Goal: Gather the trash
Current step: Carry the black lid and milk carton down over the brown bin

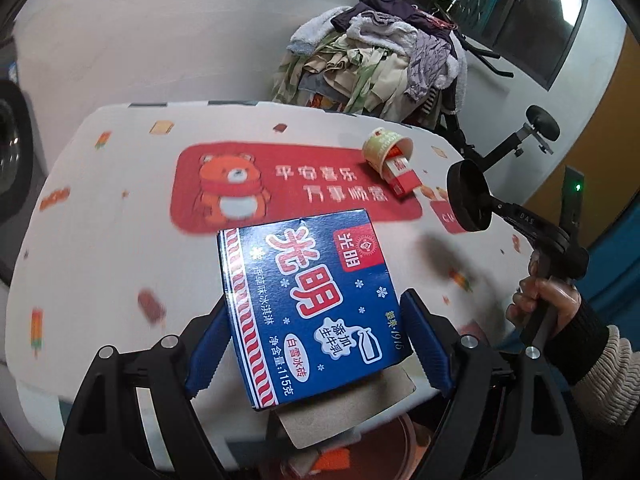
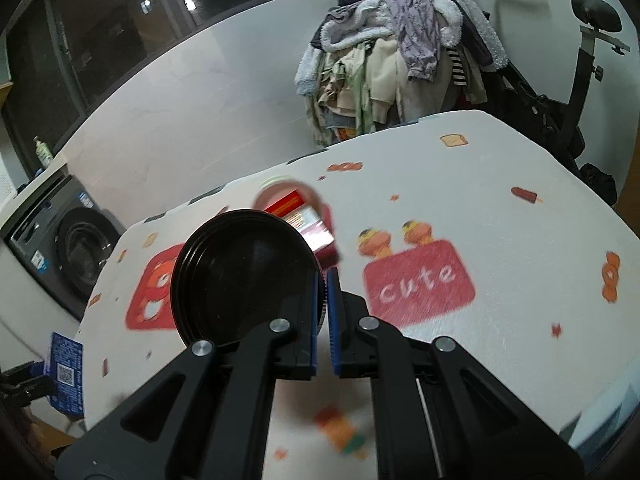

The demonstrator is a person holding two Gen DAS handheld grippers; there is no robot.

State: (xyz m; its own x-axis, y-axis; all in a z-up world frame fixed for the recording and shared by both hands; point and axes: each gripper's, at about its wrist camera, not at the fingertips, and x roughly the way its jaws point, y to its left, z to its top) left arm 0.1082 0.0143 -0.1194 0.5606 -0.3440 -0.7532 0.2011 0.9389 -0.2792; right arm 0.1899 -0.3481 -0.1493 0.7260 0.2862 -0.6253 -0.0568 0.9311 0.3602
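A: What are the left tongs [image 1: 316, 344] holding now?

B: They are gripping a blue ice cream carton [image 1: 310, 308], with a blue pad against each side. The jaws are standing wide because the carton is wide. Its long axis is running forward along the fingers, and it is hanging above the near edge of the worktop [image 1: 104, 216].

A: And the right tongs [image 2: 323, 320]?

B: They are closed on the rim of a black round lid [image 2: 244, 276], which is standing on edge to the left of the fingers.

A: Which trash is still lying on the worktop?

B: A paper cup [image 1: 382, 150] is lying on its side at the far part of the cloth, and a red and white small box [image 1: 402, 176] is sticking out of its mouth toward us. I cannot tell if anything more is inside. The cup is lying ahead of the right tongs, just beyond the lid, so I judge the right hand is nearer. Both tongs are full, so they are needing to drop their loads first.
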